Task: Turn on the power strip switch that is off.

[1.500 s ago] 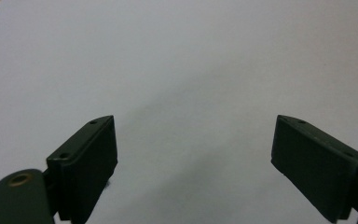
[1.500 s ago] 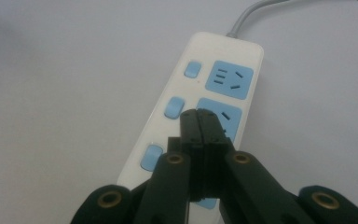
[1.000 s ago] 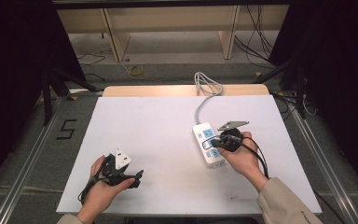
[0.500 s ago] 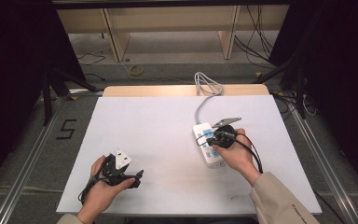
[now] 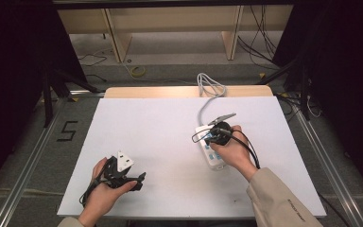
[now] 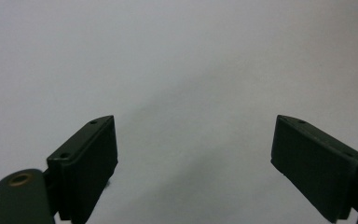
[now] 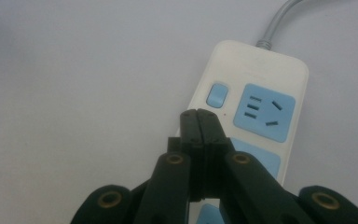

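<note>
A white power strip (image 7: pixel 256 93) with light blue sockets and a blue switch (image 7: pixel 216 94) lies on the white table, its grey cord (image 5: pixel 207 92) running to the far edge. My right gripper (image 7: pixel 199 113) hovers just over the strip with its jaws pressed together, the tips close beside the switch and nothing between them. From above, the right gripper (image 5: pixel 208 138) covers the strip (image 5: pixel 214 160) near its far end. My left gripper (image 6: pixel 193 140) stands wide open over bare table; in the high view that gripper (image 5: pixel 139 178) rests at the front left.
The white table (image 5: pixel 156 127) has a wooden strip along its far edge. A coil of grey cord lies at the far edge. Shelf legs, cables and a floor marking stand beyond and beside the table.
My right hand has drifted a little to the left over the power strip, toward its switch end. The left hand has stayed where it was.
</note>
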Demonstrator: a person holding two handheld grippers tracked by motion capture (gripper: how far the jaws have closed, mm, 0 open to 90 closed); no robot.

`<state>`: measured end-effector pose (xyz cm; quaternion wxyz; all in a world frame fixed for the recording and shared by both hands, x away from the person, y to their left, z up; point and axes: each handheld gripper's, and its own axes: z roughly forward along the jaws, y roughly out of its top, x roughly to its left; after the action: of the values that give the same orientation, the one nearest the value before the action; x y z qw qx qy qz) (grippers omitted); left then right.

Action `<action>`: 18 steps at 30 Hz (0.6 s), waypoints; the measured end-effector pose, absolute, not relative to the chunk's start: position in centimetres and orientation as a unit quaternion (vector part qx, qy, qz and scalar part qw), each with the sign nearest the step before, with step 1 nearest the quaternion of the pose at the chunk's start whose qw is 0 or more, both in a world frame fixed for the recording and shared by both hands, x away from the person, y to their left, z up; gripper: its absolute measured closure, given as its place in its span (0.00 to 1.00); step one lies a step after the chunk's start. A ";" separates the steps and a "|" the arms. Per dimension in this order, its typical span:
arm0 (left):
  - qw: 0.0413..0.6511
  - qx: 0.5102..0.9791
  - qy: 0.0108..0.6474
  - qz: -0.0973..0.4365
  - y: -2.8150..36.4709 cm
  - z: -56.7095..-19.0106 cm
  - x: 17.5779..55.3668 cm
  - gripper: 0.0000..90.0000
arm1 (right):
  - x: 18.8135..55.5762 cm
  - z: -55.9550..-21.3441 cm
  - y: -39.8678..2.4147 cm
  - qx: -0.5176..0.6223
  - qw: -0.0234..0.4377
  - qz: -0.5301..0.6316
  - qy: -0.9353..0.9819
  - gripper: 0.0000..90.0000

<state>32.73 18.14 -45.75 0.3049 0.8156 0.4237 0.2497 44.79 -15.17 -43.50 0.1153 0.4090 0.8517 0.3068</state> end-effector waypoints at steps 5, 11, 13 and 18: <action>0.305 0.815 0.424 0.250 18.1 -45.8 32.7 0.16 | 45.0 -43.5 -14.7 0.411 0.107 0.297 0.855 1.00; 0.305 0.815 0.424 0.250 18.1 -45.8 32.7 0.16 | 45.2 -43.4 -14.4 0.415 0.102 0.287 0.857 1.00; 0.306 0.815 0.423 0.250 18.1 -45.7 32.7 0.16 | 45.2 -43.5 -14.4 0.416 0.102 0.283 0.858 1.00; 0.306 0.816 0.423 0.251 18.1 -45.8 32.7 0.16 | 45.3 -43.7 -14.2 0.417 0.097 0.276 0.861 1.00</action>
<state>32.73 18.10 -45.75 0.3058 0.8155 0.4225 0.2507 45.32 -14.20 -43.67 0.0972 0.4171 0.8606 0.2756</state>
